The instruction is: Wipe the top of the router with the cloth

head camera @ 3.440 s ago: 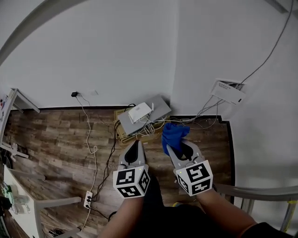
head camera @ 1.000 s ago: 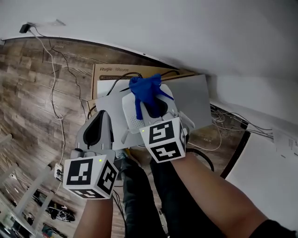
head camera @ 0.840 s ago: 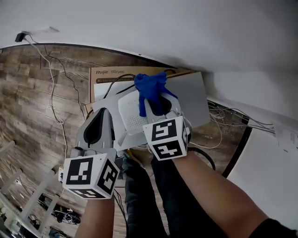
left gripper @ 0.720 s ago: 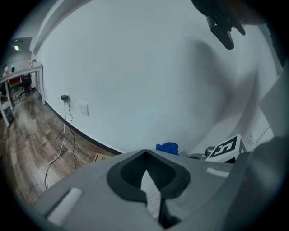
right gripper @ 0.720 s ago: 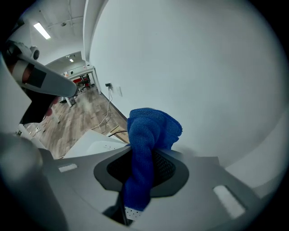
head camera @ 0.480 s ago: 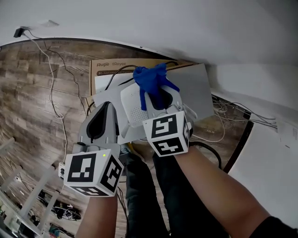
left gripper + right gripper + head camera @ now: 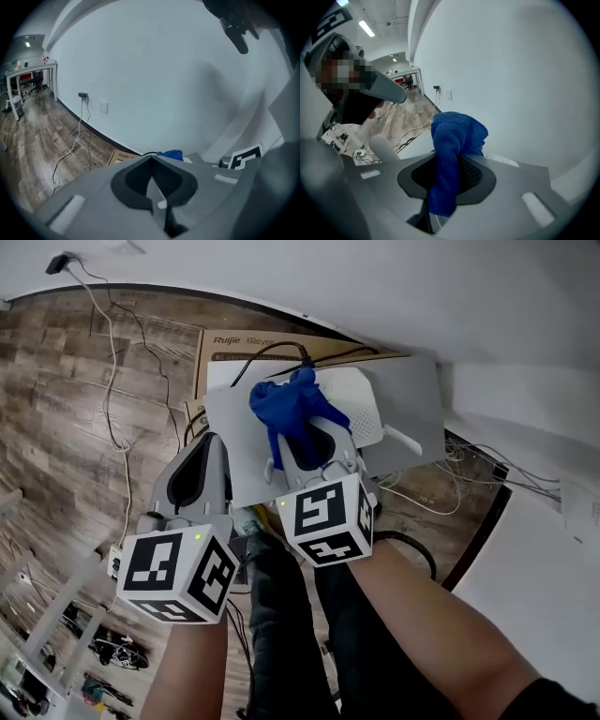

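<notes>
Two broad surfaces frame everything: a white wall (image 7: 375, 287) at the top and a wood-plank floor (image 7: 56, 409) running down the left. Against the foot of the wall lies a brown cardboard box (image 7: 234, 338), and on it rests a flat grey slab (image 7: 417, 418) set at a slant. The white router (image 7: 361, 413) lies on top of that slab, its vent holes and a stubby antenna showing at its right end.

In the head view the two grippers reach out over the slab, side by side, each with its marker cube nearest the camera. The right gripper (image 7: 300, 439) is over the router's left part, its jaws closed on the blue cloth (image 7: 286, 409), which bunches out past the tips and covers that end of the router's top; whether the cloth presses on the plastic cannot be told. The right gripper view shows the cloth (image 7: 452, 154) pinched between the jaws, a strip of it hanging back toward the camera. The left gripper (image 7: 208, 442) hangs just beside the slab's left edge, apart from the router; its own view shows the jaws brought together at their tips (image 7: 151, 158) with nothing in them.

A thin white cable (image 7: 117, 427) trails along the floor, and black cables (image 7: 281, 351) loop over the box behind the router.
</notes>
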`<state>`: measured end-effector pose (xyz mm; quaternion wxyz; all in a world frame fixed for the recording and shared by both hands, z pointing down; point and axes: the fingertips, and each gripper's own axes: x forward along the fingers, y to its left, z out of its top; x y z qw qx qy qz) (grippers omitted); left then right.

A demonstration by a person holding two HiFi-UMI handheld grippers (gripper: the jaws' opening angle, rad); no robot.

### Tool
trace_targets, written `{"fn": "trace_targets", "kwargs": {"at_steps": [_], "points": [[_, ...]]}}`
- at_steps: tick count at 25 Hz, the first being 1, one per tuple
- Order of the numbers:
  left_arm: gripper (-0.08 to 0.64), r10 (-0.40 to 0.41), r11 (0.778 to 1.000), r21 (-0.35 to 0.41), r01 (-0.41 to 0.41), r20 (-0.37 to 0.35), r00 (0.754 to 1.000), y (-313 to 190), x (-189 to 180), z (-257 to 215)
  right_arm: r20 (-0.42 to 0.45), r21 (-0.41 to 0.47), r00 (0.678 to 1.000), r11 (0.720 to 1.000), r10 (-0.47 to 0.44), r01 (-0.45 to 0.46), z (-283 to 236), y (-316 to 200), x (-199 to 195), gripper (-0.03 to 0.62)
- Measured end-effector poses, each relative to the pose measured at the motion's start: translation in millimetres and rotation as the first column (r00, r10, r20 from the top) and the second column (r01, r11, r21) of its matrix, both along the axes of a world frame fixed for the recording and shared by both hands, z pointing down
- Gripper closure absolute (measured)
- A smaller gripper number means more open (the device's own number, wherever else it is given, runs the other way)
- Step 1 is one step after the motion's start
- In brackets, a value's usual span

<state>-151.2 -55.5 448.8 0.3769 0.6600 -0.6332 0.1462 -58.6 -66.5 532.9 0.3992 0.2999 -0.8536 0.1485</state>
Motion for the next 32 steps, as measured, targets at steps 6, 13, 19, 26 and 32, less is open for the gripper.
{"fn": "trace_targets", "kwargs": {"at_steps": [6,13,19,26,32], "points": [[0.560,0.025,1.000,0.005,-0.025,-0.008,1.000,9.0,14.3,0.2,0.003,-0.010,1.000,0.999,-0.030,0.030,0.7,30.7,7.7,0.476],[0.560,0.066,0.998,0.021,-0.067,0.009,0.998,12.3,35.0,-9.9,0.004,-0.032,1.000,0.999,-0.021,0.021,4.6,60.3,35.4,0.476],[0.560,0.065,0.997,0.030,-0.065,0.016,0.998,6.9,54.4,-23.8,-0.026,-0.052,1.000,0.999,0.003,-0.004,7.2,63.8,78.6,0.476],[0.560,0.129,0.991,0.041,-0.129,0.002,0.992,-11.1,99.6,-32.1,-0.052,-0.070,0.998,0.997,0.038,-0.042,14.6,53.7,134.6,0.476],[0.560,0.196,0.980,0.025,-0.195,-0.021,0.980,-27.4,147.0,-25.5,-0.039,-0.101,0.994,0.989,0.101,-0.105,12.7,41.4,173.7,0.476]]}}
